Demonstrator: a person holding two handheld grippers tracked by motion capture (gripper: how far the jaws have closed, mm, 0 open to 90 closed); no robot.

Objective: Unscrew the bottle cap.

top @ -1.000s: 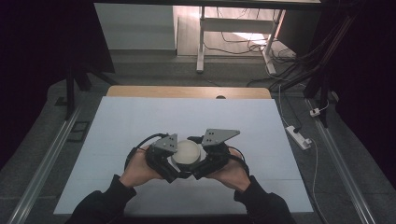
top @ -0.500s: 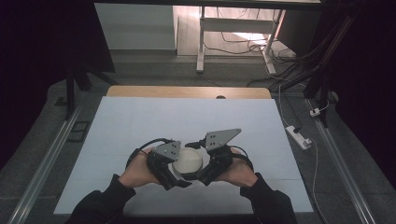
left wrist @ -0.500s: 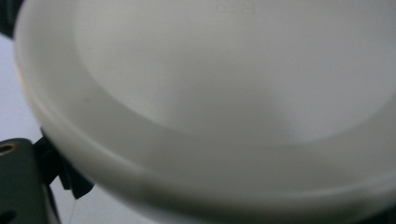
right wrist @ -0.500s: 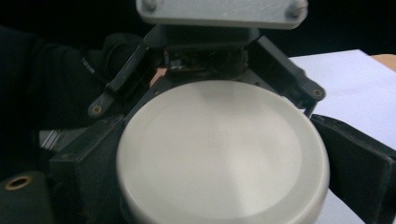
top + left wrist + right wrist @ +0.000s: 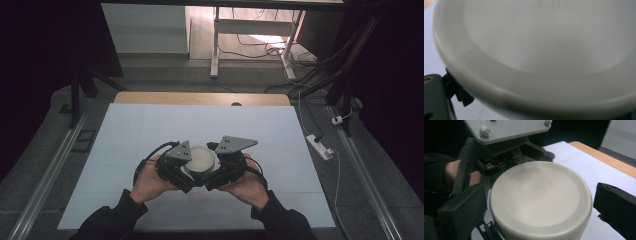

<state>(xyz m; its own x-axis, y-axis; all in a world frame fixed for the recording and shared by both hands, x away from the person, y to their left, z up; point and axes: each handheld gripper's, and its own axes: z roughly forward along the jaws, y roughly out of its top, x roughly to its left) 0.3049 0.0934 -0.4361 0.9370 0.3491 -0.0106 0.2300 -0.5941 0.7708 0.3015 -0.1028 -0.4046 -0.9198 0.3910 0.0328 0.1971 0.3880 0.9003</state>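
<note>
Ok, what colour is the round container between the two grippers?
Plain off-white, no pattern; the round container shows it best in the right gripper view.

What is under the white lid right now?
The lid tops a round white tub whose wall shows below its rim. Both grippers flank it over the white sheet. The tub's contents and base are covered.

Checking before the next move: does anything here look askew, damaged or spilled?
Nothing stands out. The white round container sits between the left gripper and the right gripper, its smooth top unmarked. The right jaws stand apart on either side of it. The white table cover shows no spill.
</note>
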